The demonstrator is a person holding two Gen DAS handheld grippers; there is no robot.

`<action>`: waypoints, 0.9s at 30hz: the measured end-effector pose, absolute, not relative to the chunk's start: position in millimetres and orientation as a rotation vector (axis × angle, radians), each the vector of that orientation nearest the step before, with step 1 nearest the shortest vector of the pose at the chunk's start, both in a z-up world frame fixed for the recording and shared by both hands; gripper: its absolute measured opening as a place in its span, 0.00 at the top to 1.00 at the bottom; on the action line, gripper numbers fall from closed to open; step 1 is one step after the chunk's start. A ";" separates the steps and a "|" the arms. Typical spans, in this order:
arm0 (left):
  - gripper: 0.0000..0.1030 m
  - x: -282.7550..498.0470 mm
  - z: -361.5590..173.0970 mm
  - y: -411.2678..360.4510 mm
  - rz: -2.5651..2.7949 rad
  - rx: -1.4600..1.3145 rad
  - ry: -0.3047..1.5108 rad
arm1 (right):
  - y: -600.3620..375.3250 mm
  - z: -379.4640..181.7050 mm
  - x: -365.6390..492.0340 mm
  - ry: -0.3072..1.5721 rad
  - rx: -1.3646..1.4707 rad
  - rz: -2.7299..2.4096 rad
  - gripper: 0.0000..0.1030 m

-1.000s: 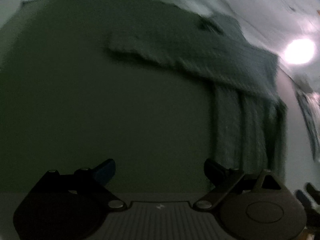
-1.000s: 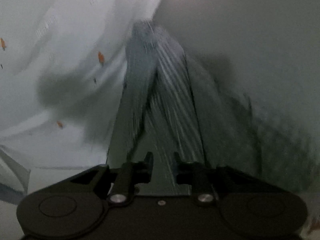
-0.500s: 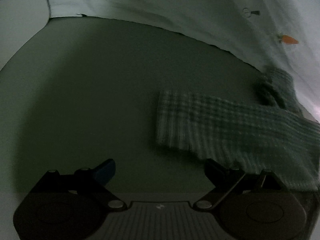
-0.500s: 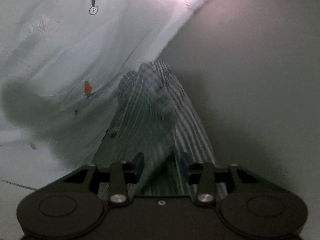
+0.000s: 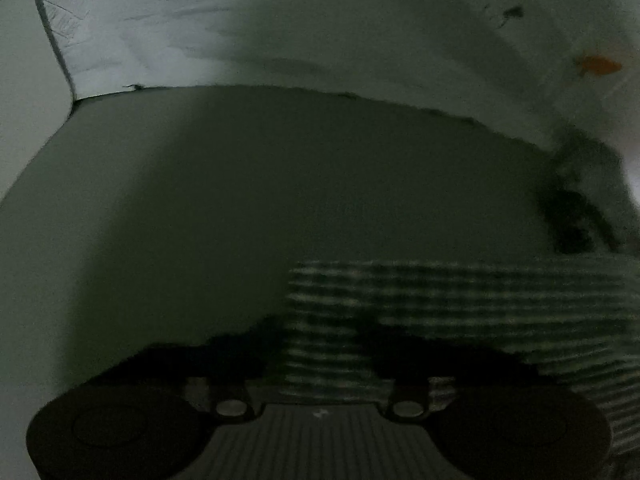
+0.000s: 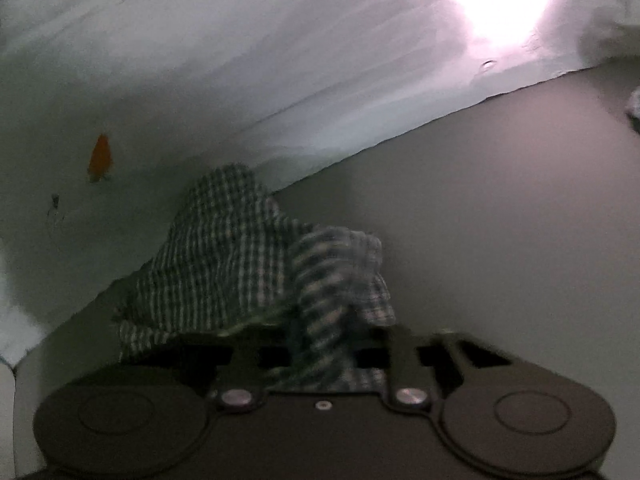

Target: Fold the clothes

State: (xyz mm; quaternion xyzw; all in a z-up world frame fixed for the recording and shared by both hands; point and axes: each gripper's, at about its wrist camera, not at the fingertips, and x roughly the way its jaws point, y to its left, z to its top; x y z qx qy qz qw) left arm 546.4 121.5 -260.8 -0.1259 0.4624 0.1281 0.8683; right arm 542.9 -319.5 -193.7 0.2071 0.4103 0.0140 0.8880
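A green-and-white checked garment (image 5: pixel 460 300) lies on a dull grey-green surface (image 5: pixel 240 220), its left edge reaching in between my left fingers. My left gripper (image 5: pixel 322 344) is closing its jaws, and the fabric's edge fills the narrow gap between them. In the right wrist view the same garment (image 6: pixel 224 260) is heaped up, with a fold running down into my right gripper (image 6: pixel 320 354). Its jaws are closing tight with that fold pinched between them. Both sets of fingertips are dark and partly hidden by fabric.
A white sheet (image 5: pixel 280 32) with a small orange mark (image 5: pixel 598 65) borders the grey-green surface at the back. It also shows as the white sheet (image 6: pixel 240 60) in the right wrist view, under a bright glare (image 6: pixel 500 0). A pale object (image 6: pixel 634 104) sits at the far right.
My left gripper came up to the garment's edge and went from wide open to nearly closed on it. My right gripper swung and rolled, loosened, then closed; the garment now looks bunched instead of stretched.
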 end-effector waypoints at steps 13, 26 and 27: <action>0.95 490.2 -123.0 146.6 0.324 -0.244 0.645 | -305.4 -133.1 542.7 0.681 0.520 0.141 0.94; 0.95 493.3 -213.6 208.6 0.473 -0.456 0.865 | -272.9 -189.8 526.9 0.868 0.431 0.111 0.76; 0.95 494.6 -215.5 207.5 0.473 -0.456 0.870 | -271.0 -200.1 529.3 0.900 0.413 0.102 0.76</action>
